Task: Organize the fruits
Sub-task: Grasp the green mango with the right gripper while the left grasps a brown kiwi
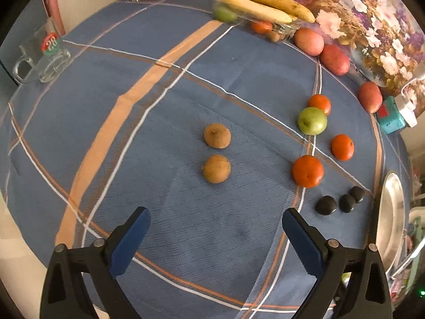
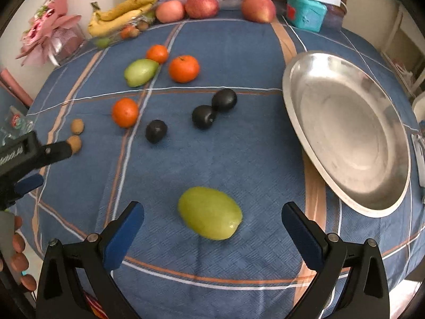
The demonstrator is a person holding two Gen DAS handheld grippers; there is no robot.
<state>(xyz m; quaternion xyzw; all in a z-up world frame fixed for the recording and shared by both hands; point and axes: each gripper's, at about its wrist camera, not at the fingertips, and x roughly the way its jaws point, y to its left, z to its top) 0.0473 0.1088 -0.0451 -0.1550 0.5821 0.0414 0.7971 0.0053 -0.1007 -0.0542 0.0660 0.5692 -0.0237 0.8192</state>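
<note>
My left gripper (image 1: pixel 216 219) is open above the blue checked cloth, just short of two brown kiwis (image 1: pixel 216 168) (image 1: pixel 217 135). To their right lie three oranges (image 1: pixel 308 171), a green fruit (image 1: pixel 312 121) and three dark plums (image 1: pixel 326 205). My right gripper (image 2: pixel 212 216) is open with a green fruit (image 2: pixel 209 212) lying on the cloth between its fingers, untouched. Beyond it lie the dark plums (image 2: pixel 203 117), the oranges (image 2: pixel 183 68) and another green fruit (image 2: pixel 140 72). An empty steel plate (image 2: pixel 345 130) sits to the right. The left gripper (image 2: pixel 26 156) shows at the left edge.
Bananas (image 1: pixel 255 2) rest on a clear tray (image 1: pixel 281 28) at the far edge, with red apples (image 1: pixel 334 59) along a floral picture. A glass mug (image 1: pixel 42 58) stands far left. A teal box (image 2: pixel 305 12) and a pink bouquet (image 2: pixel 50 26) stand at the back. A hand (image 2: pixel 18 250) shows lower left.
</note>
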